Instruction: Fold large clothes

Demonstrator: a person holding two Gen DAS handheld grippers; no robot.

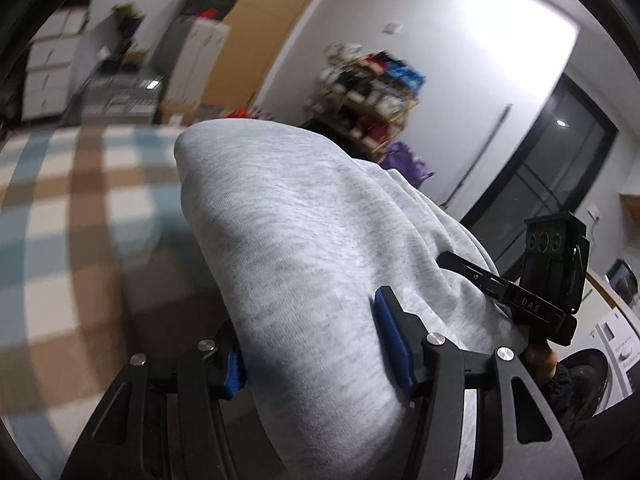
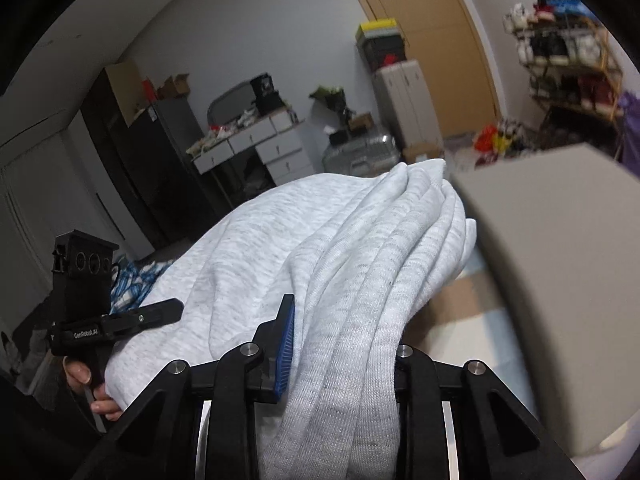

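A light grey sweatshirt (image 1: 288, 232) is bunched into a thick folded bundle and held up above the checked bed cover (image 1: 60, 208). My left gripper (image 1: 312, 344) is shut on one end of it, blue pads pressing the fabric from both sides. In the right wrist view my right gripper (image 2: 344, 344) is shut on several stacked folds of the same sweatshirt (image 2: 320, 232); its right pad is hidden under the cloth. Each view shows the other gripper's finger (image 1: 480, 280) (image 2: 152, 314) lying against the garment. A hand (image 2: 80, 372) grips the left handle.
A blurred grey block (image 2: 560, 280) stands close on the right. A shoe rack (image 1: 372, 92), white drawers (image 2: 276, 148), a silver suitcase (image 2: 360, 156) and a washing machine (image 1: 608, 360) line the room. A blue-white cloth (image 2: 132, 280) lies beyond the sweatshirt.
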